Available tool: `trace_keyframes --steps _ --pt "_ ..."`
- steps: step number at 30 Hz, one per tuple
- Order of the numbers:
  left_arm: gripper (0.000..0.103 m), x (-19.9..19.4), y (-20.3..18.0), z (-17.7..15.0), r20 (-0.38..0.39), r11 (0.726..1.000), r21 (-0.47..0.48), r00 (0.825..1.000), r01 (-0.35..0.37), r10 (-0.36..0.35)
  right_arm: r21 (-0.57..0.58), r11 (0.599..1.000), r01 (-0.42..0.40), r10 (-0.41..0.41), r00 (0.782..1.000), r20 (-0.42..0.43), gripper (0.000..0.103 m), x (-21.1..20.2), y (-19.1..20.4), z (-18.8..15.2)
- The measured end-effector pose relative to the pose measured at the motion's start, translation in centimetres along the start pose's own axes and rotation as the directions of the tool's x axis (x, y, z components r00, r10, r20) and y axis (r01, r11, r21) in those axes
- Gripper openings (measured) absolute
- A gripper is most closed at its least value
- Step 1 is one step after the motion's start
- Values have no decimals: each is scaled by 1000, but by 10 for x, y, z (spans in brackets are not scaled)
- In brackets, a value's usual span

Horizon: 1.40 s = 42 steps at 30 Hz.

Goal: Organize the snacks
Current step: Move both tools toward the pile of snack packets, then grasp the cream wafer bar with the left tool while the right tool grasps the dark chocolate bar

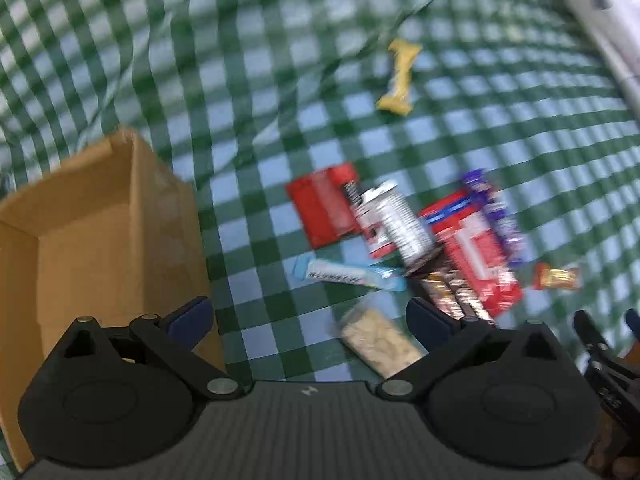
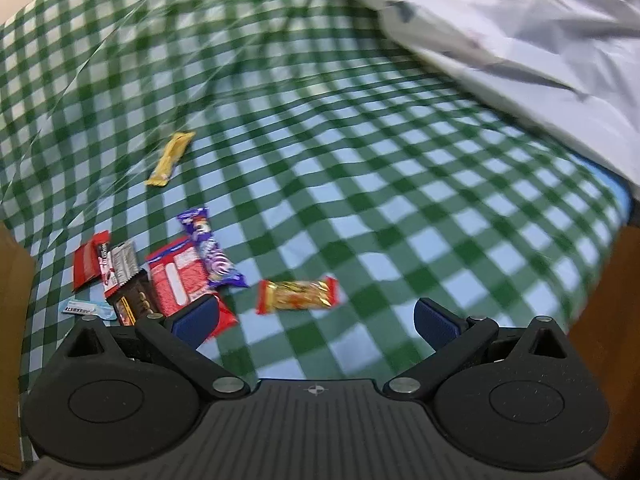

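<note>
Left gripper (image 1: pixel 308 320) spread wide, empty, hung above clear packet of pale crackers (image 1: pixel 378 340); likely first pick. Open brown cardboard box (image 1: pixel 92 232) stood just left of it, mouth up, probably the drop spot, nothing visible inside. Right gripper (image 2: pixel 316 318) also wide, empty, poised near gold-and-red wrapped bar (image 2: pixel 298 296), which lay alone on green-and-white checked cloth (image 2: pixel 400 200). Beyond: heap of overlapping snacks, red flat pouch (image 1: pixel 320 212), silver wrapper (image 1: pixel 400 224), purple bar (image 2: pixel 208 252), light-blue stick pack (image 1: pixel 344 274). Farthest, yellow bar (image 2: pixel 170 158), well apart. White crumpled bedding (image 2: pixel 520 32) at far edge.
</note>
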<state>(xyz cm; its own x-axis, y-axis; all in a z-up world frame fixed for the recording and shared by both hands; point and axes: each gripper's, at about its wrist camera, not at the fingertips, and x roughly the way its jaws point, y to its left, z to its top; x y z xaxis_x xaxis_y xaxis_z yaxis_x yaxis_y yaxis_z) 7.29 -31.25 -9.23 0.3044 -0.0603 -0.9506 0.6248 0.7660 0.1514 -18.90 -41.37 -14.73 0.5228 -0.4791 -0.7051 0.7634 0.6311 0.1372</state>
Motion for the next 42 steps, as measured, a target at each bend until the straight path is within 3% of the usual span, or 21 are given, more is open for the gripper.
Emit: trace_keyframes --steps 4,8,12,14,20,24,26,27,28,29,31,32,35,40,42 --pt "103 38 6 2 -84 998 -64 996 18 -23 -62 996 -66 64 997 -36 103 30 18 7" --pt "103 54 -5 -10 -129 998 -35 990 52 -56 -119 983 -138 129 988 -79 103 41 42 2" --pt "103 79 -12 -27 -220 994 -101 973 51 -73 -215 961 -175 158 983 -98 103 46 69 -12" --pt "103 88 -15 -32 -249 990 -134 965 48 -81 -282 943 -174 155 984 -90 102 48 82 -17" --pt "103 94 -18 -29 -242 973 -209 959 99 -149 -484 858 -171 164 985 -57 102 53 109 -31" --pt "103 119 -26 -30 -352 972 -206 919 112 -180 -568 805 -171 156 985 -75 101 62 121 -43" --pt "103 118 -25 -34 -342 978 -185 928 92 -152 -577 796 -180 168 983 -75 94 64 122 -46" --pt "100 115 -25 -35 -338 981 -168 929 97 -150 -583 790 -191 170 981 -91 84 65 123 -47" --pt "93 111 -24 -37 -326 983 -155 935 96 -142 -578 787 -213 191 977 -98 60 64 120 -47" --pt "86 104 -23 -38 -305 985 -148 943 90 -132 -564 789 -245 224 969 -108 43 63 118 -46" --pt "48 89 -19 -41 -253 985 -139 958 102 -135 -566 790 -235 219 971 -99 42 58 119 -47" --pt "43 82 -17 -41 -229 985 -128 963 118 -145 -566 794 -223 211 974 -87 41 55 119 -50" --pt "41 66 -2 -46 -148 975 -132 969 177 -196 -485 849 -207 207 977 -55 41 43 109 -47" --pt "28 36 23 -54 -57 941 -163 949 298 -310 -319 933 -164 163 986 -30 40 22 80 -42" --pt "28 30 29 -58 -40 943 -154 951 296 -305 -260 953 -153 150 988 -33 40 16 70 -43"
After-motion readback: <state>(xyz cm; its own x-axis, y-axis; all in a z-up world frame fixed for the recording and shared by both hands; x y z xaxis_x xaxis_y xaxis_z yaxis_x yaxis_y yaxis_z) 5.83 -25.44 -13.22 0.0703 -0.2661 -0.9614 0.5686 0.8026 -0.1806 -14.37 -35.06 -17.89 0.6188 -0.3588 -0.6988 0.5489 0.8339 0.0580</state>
